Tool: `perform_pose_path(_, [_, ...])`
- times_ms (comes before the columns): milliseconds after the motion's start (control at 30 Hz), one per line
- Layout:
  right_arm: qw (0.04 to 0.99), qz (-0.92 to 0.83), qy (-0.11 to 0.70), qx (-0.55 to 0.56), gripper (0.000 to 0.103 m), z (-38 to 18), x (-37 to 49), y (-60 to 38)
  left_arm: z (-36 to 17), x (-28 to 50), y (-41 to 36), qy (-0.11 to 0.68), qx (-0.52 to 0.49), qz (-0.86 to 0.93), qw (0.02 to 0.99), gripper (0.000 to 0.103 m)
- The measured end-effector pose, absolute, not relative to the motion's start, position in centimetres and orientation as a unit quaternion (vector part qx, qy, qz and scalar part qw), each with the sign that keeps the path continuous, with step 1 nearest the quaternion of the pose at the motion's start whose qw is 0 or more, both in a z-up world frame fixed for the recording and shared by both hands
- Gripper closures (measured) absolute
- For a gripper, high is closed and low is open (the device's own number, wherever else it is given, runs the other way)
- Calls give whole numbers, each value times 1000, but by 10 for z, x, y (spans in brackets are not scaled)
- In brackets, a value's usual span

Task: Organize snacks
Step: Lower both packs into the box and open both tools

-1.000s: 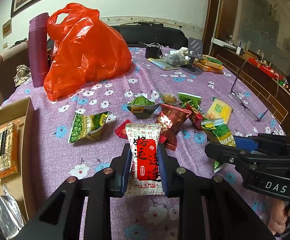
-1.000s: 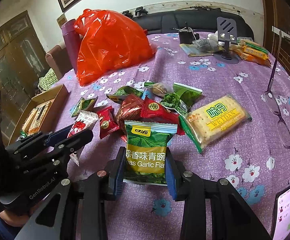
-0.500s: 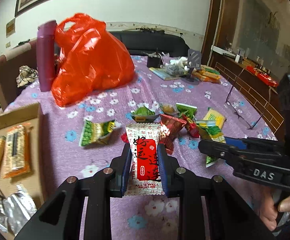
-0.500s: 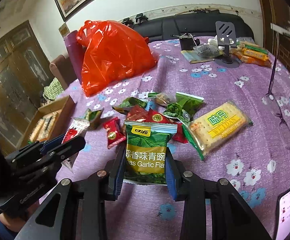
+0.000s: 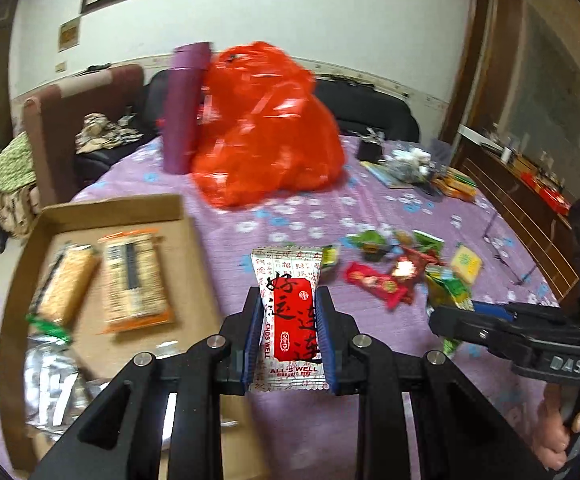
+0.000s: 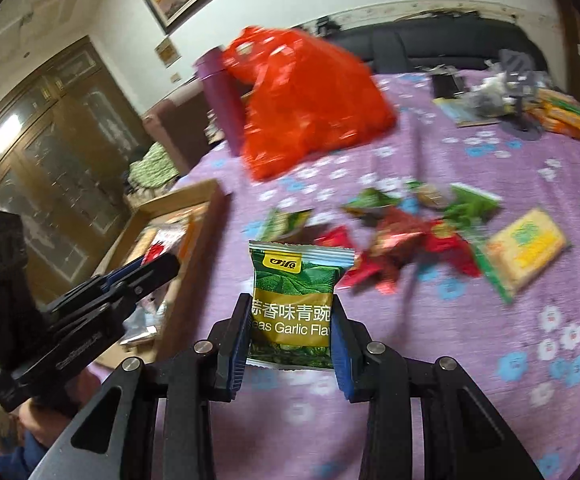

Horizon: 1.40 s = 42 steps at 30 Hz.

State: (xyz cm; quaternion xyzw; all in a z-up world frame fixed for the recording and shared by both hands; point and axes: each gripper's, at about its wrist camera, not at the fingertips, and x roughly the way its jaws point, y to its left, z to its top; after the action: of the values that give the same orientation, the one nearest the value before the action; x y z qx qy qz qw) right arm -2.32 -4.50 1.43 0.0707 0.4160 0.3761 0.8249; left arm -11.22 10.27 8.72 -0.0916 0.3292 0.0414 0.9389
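The left claw (image 5: 289, 336) clamps a red-and-white packet (image 5: 289, 312) beside the box (image 5: 122, 216), while the right claw (image 6: 290, 344) grips a green pea packet (image 6: 295, 304) above the bench (image 6: 470, 360), near the snack pile (image 6: 406, 240).

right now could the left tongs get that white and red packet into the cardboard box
Probably yes. The left tongs are shut on the white and red packet, and the open-topped cardboard box lies just to their left with bare floor beside the cracker packs. Nothing stands between.
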Motion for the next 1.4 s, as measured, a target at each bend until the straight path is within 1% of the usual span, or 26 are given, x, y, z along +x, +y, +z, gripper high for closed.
perform_pose_path(267, [797, 435, 419, 28, 63, 16, -60, 29, 82, -143, 176, 326, -128, 106, 930, 78])
perform_pose_path(500, [778, 462, 425, 3, 63, 17, -71, 86, 67, -158, 226, 339, -172, 142, 914, 78])
perform_pose_path(667, [775, 456, 438, 8, 63, 16, -53, 116, 58, -161, 228, 346, -174, 138, 912, 78])
perform_pose_path(967, [756, 445, 479, 25, 63, -8, -28, 149, 50, -158, 227, 352, -176, 131, 910, 78])
perform_pose_path(1400, [754, 446, 482, 29, 61, -17, -21, 156, 52, -160, 224, 350, -164, 133, 913, 78])
